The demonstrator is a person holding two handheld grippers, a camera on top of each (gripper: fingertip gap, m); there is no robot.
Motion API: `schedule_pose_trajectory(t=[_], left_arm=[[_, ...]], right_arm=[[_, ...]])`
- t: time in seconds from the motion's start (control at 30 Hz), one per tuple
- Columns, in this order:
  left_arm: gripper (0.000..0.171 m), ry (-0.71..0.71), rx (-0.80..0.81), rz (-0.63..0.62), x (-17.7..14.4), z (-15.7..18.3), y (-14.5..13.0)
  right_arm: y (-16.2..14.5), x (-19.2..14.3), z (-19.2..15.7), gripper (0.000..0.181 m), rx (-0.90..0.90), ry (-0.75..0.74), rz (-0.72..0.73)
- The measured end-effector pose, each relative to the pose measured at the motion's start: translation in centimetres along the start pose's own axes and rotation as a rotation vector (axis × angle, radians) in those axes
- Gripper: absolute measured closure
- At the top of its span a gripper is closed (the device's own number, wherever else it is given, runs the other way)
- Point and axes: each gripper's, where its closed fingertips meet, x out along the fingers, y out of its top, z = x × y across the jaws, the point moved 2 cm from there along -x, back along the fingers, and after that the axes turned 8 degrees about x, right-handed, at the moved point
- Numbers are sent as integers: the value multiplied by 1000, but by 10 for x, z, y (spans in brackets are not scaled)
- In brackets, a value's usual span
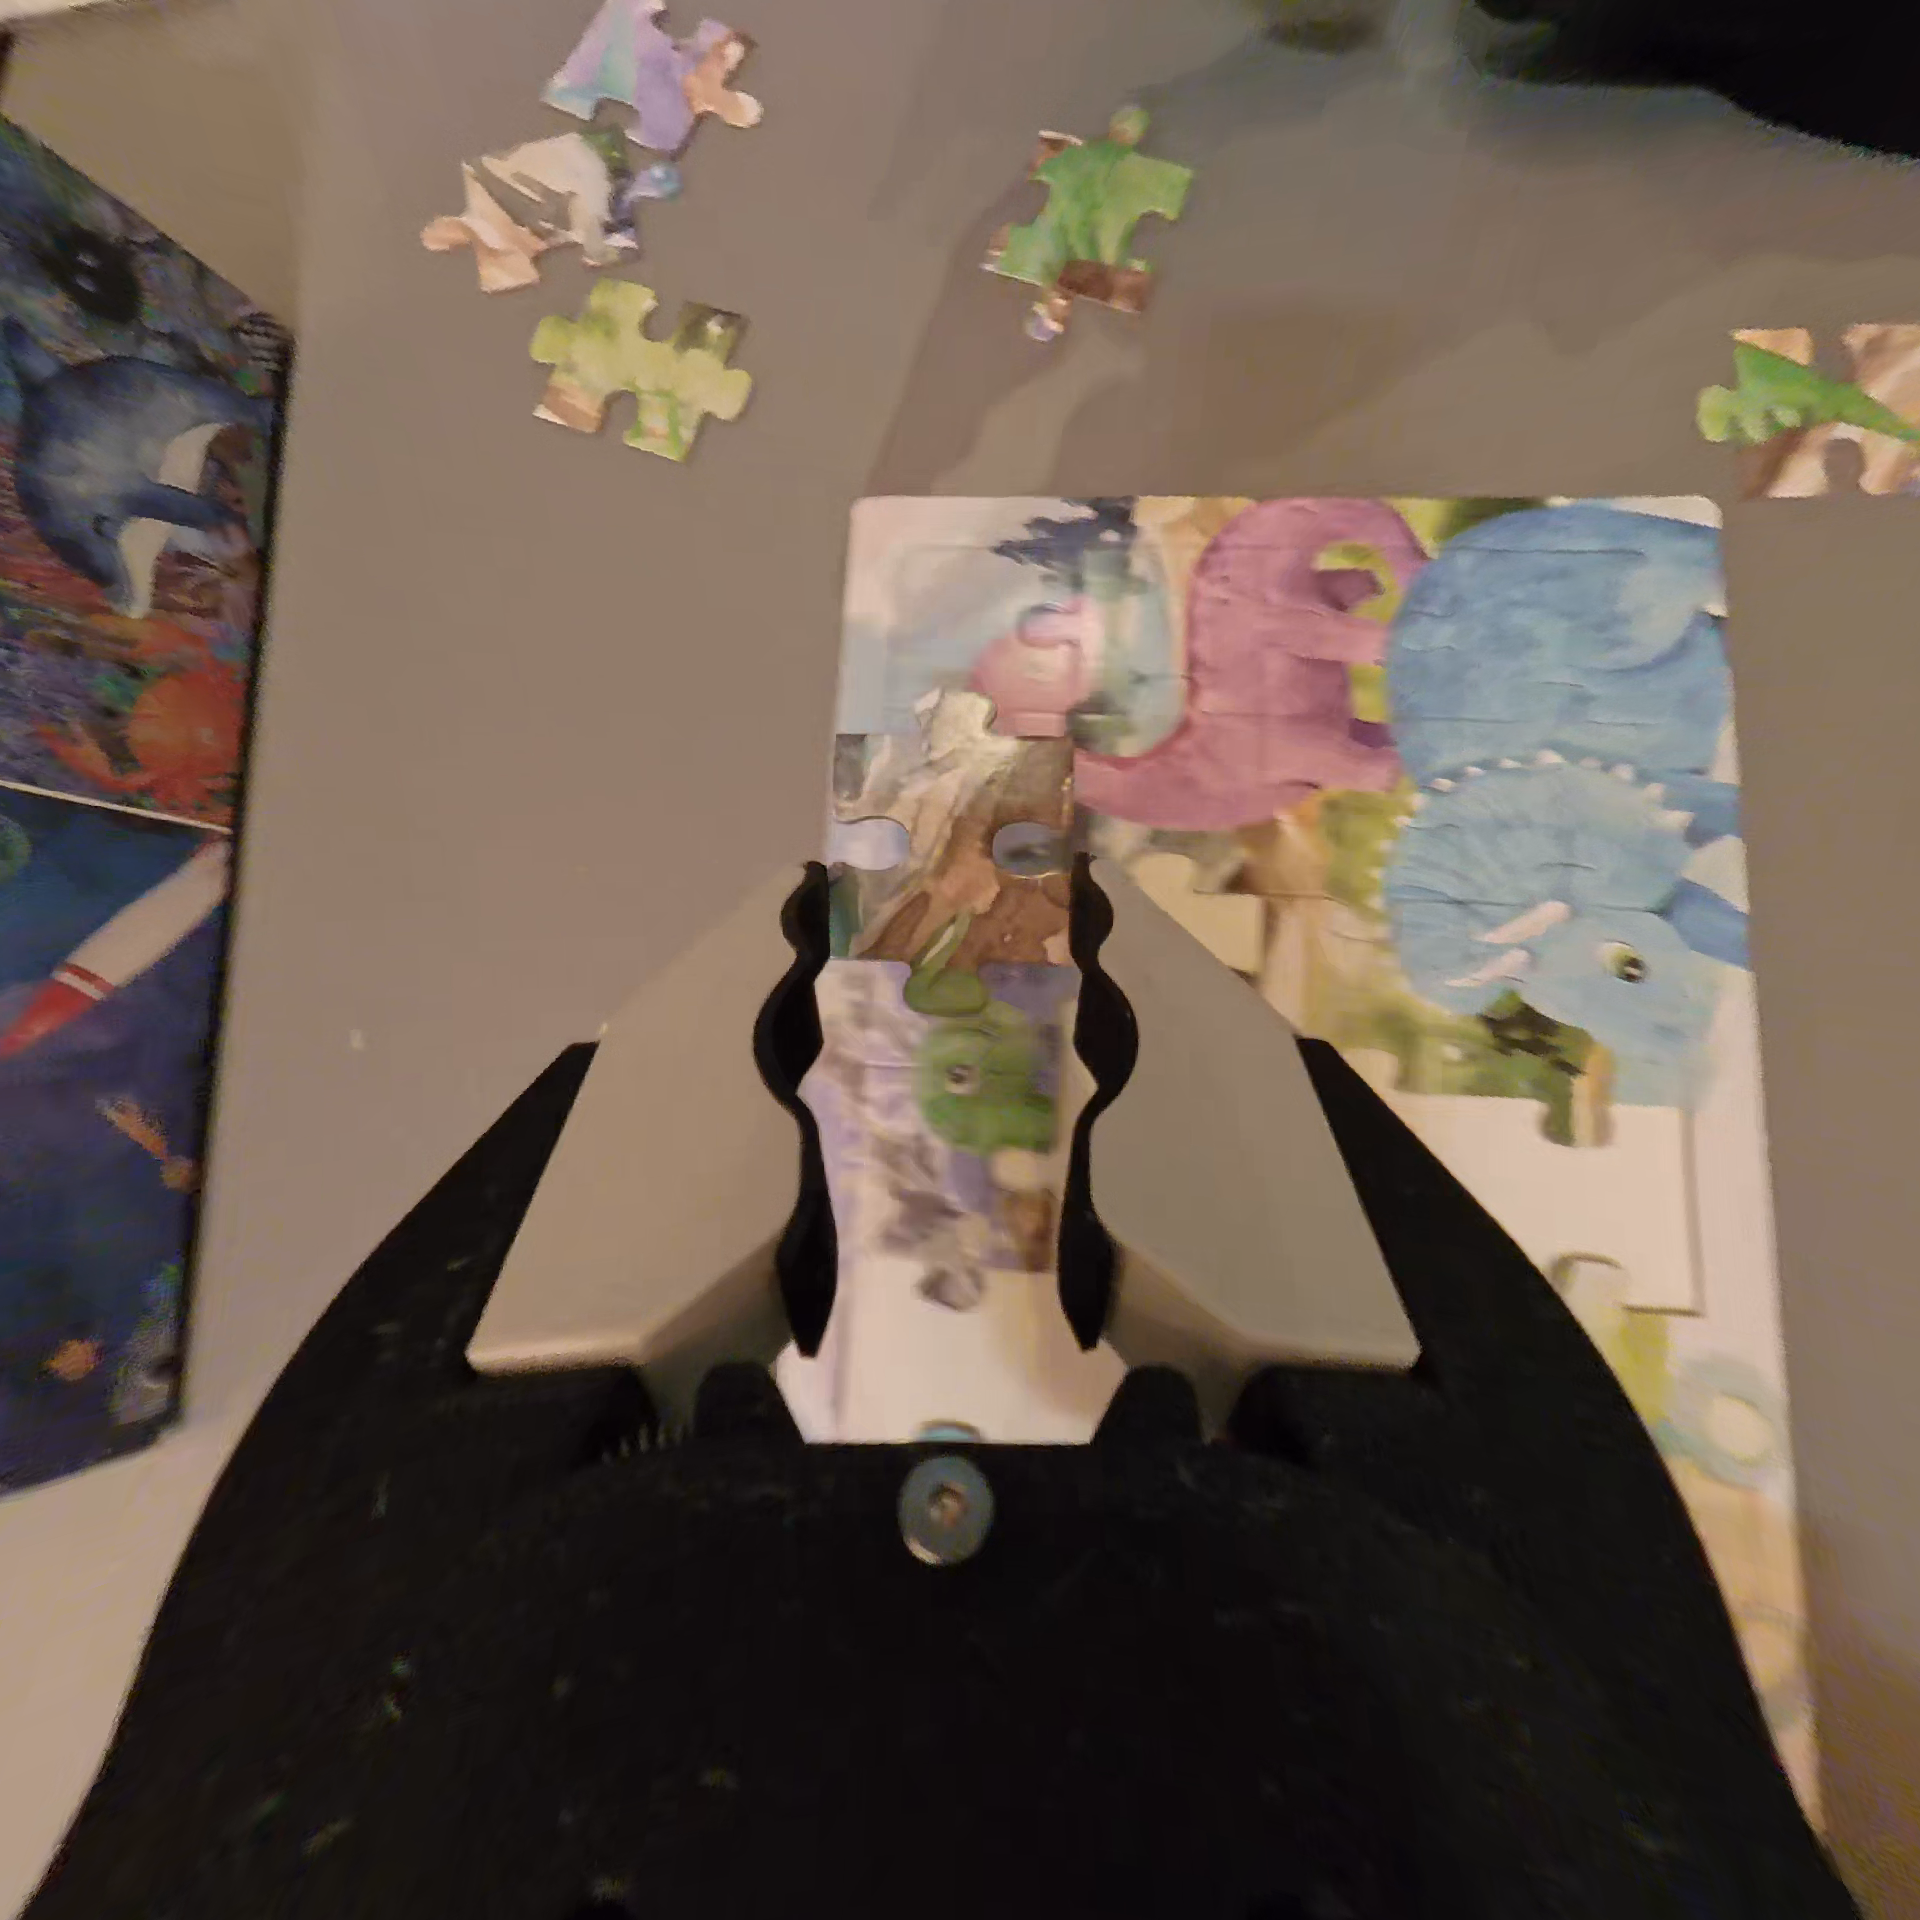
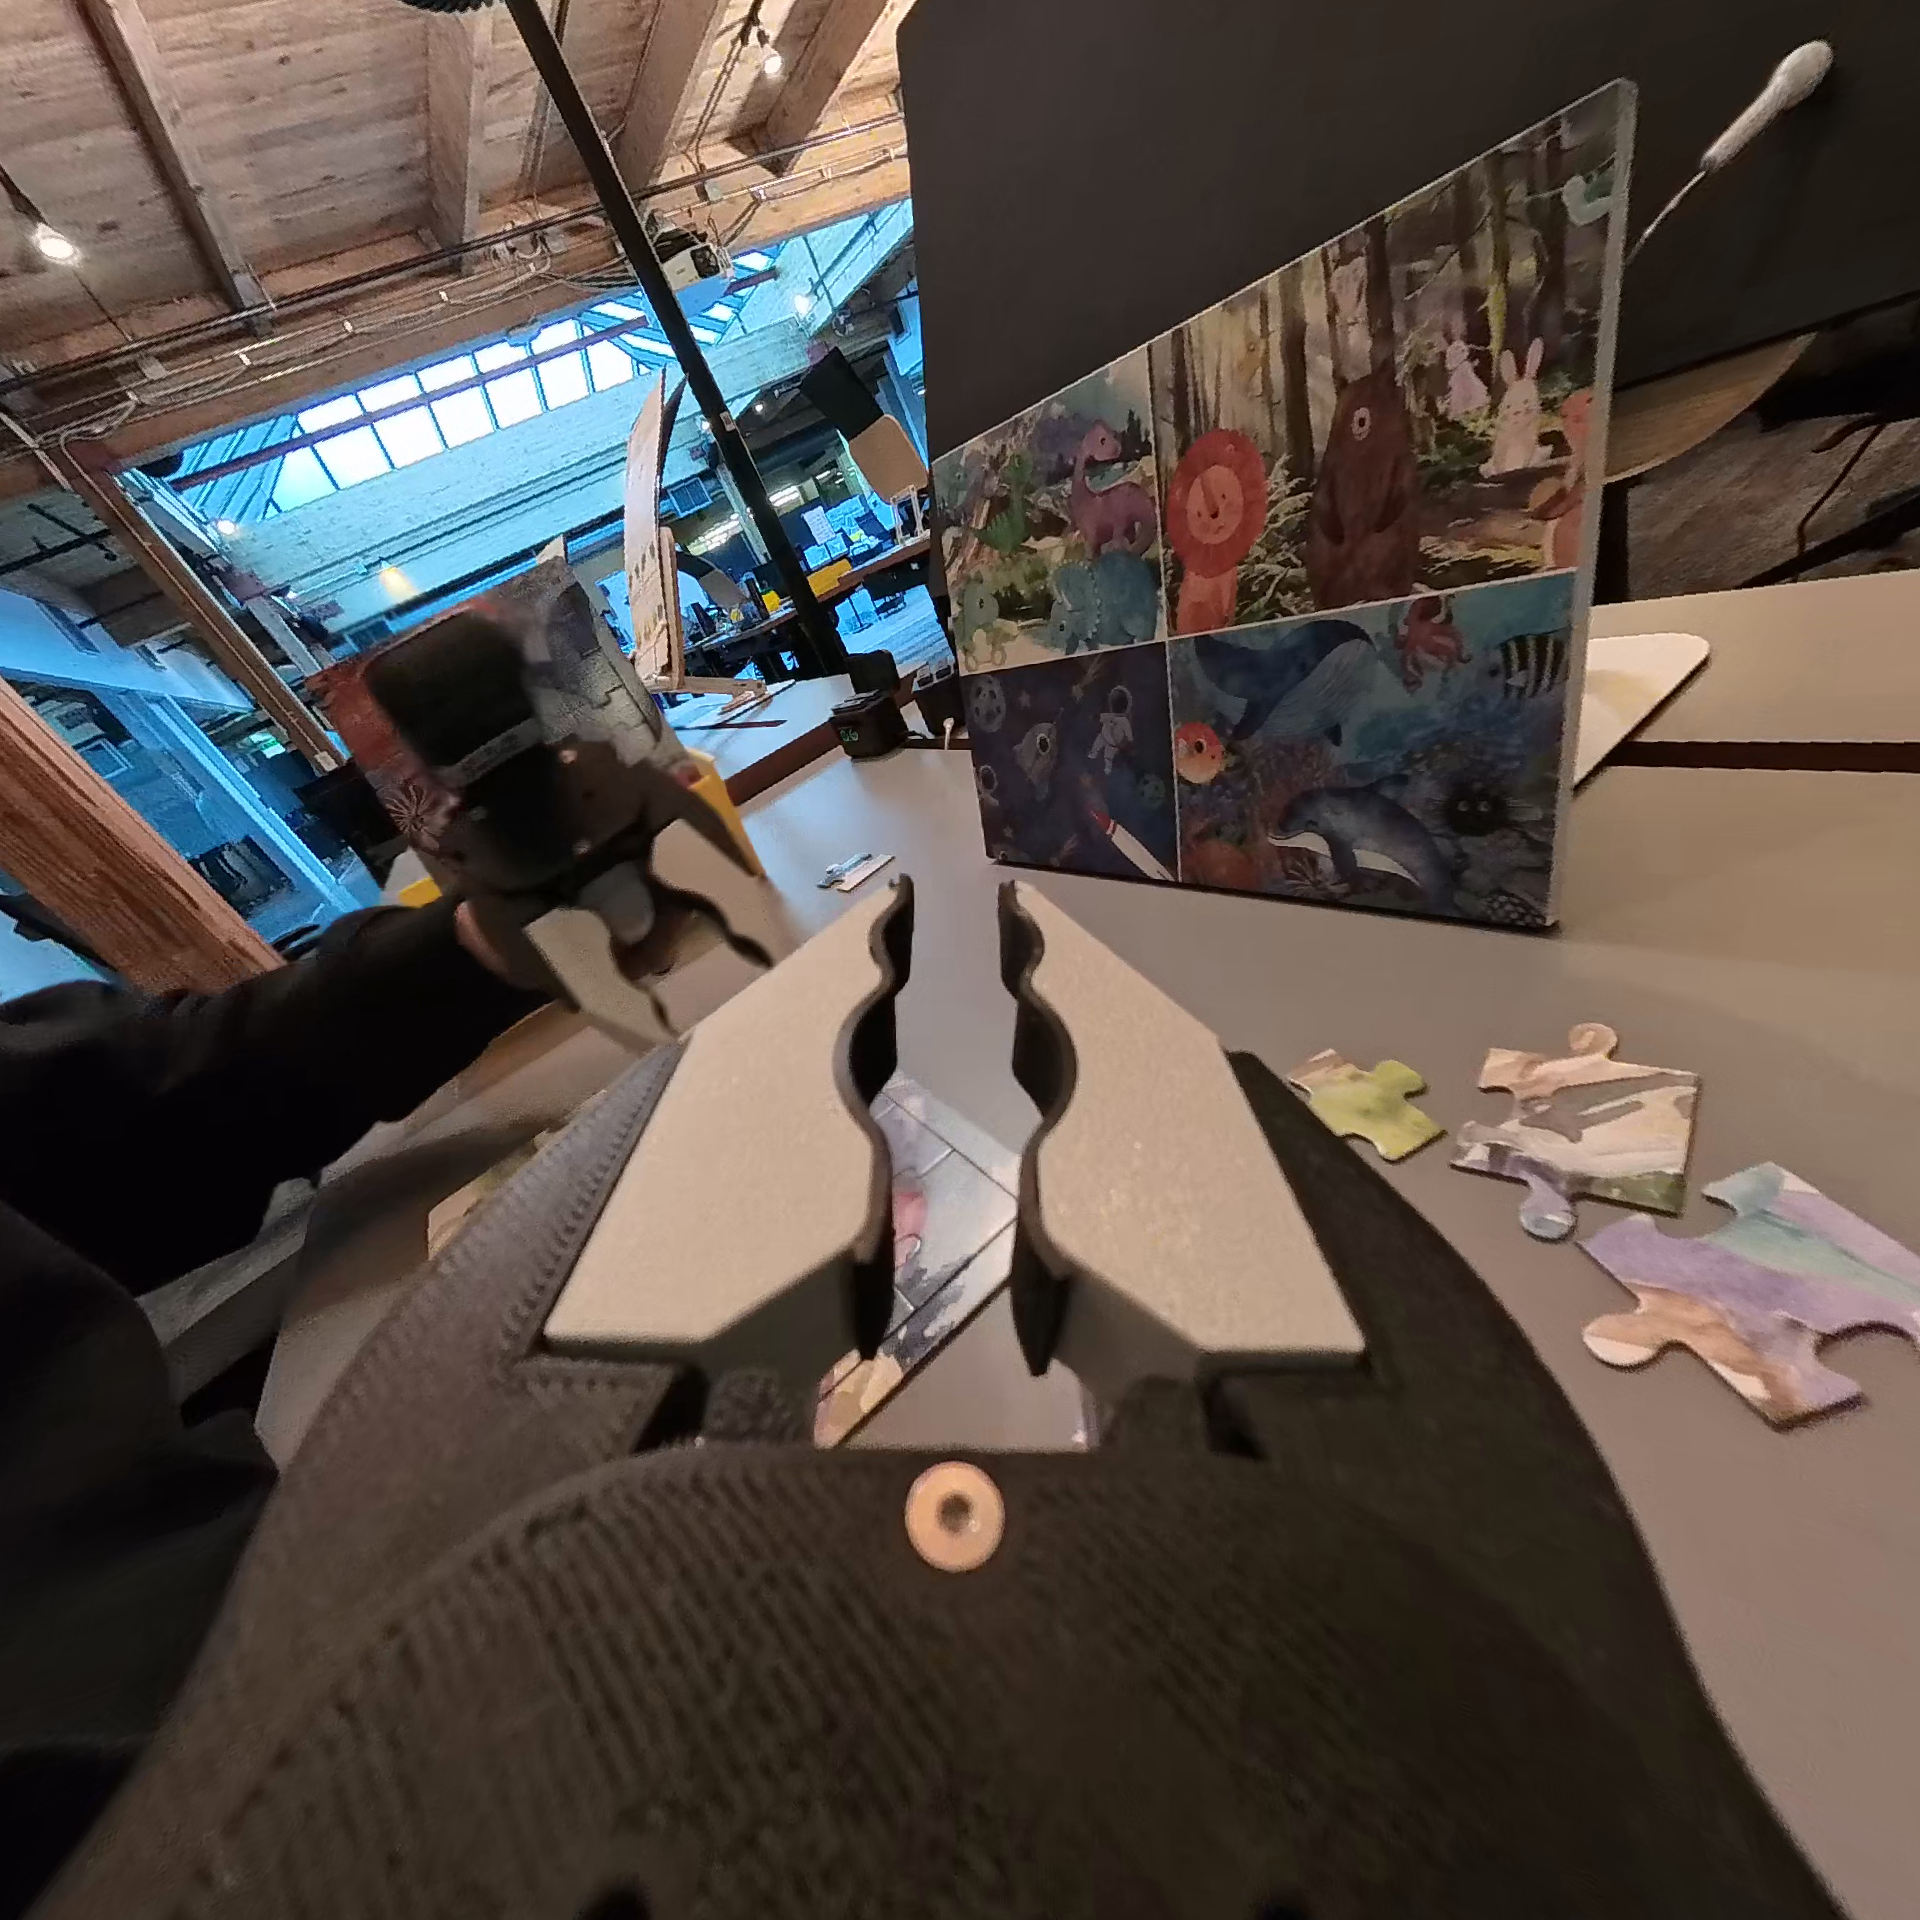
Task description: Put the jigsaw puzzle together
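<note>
Above, left gripper (image 1: 951,883) clamped on a brown-grey puzzle piece (image 1: 951,831) over the left edge of the half-built dinosaur puzzle (image 1: 1455,727) on the grey table (image 1: 520,727). Right gripper (image 2: 956,914) parted, gripping nothing, loose pieces (image 2: 1579,1132) just right. Illustrated puzzle box (image 2: 1278,623) upright beyond; no legible writing.
</note>
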Motion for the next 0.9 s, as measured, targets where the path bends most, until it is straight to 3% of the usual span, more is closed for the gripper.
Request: schedule_pose_trajectory(t=[0.23, 0.4, 0.9], left_arm=[[125, 51, -24, -27, -2, 53, -11], [125, 107, -8, -107, 5, 54, -29], [125, 61, -27, -80, 13, 56, -34]], right_arm=[[-4, 3, -1, 167, -8, -4, -19], [-5, 3, 0, 167, -14, -12, -23], [-6, 4, 1, 167, -8, -9, -27]])
